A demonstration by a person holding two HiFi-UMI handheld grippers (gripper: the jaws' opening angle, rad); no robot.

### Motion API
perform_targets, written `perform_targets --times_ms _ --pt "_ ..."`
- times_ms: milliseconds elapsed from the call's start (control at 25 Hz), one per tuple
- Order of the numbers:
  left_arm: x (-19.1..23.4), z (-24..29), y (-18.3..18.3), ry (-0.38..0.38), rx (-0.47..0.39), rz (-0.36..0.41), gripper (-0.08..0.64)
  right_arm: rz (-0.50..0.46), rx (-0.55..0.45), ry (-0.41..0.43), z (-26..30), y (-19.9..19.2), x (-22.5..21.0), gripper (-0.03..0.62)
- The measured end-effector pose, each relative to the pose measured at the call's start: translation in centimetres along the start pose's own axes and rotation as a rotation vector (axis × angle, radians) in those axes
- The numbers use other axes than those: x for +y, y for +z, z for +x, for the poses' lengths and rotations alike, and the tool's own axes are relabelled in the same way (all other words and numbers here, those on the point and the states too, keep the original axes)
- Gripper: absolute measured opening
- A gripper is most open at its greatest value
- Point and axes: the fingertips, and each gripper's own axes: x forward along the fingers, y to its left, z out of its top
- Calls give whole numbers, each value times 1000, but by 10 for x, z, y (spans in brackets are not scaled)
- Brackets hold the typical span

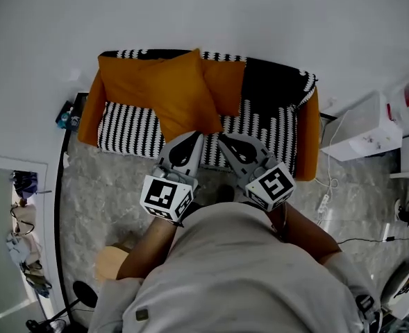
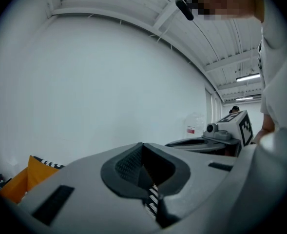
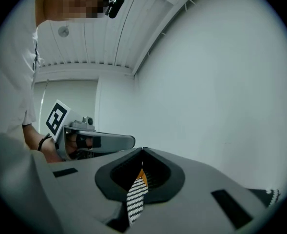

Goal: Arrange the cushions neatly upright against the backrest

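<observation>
Both of your grippers are closed on nothing: the left gripper (image 1: 192, 137) and the right gripper (image 1: 223, 141) sit side by side with their jaws pressed together, pointing at the front edge of the sofa (image 1: 124, 127). The stripes you glimpse through each slit look like its cover lying beyond the tips, not something caught. The big orange cushion (image 1: 180, 92) lies just ahead of your left gripper's tips, tilted on a corner like a diamond. It overlaps a second orange cushion (image 1: 124, 75) further to that gripper's left and a third (image 1: 226, 82) ahead of your right gripper. Start with that top one, since it seems to pin the others. Open both sets of jaws before you reach in. Take it by two opposite edges, pinching cushion only and not the striped cover. Then square it up and stand it against the backrest (image 1: 221, 56).
</observation>
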Motion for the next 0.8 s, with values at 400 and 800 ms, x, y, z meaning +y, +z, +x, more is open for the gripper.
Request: perform_targets --times_ms 400,800 --pt "-5 60 0 -108 32 9 9 27 -11 -79 1 -1 -50 23" --pt "51 102 14 -250 49 28 9 31 -1 -202 58 5 -86 23"
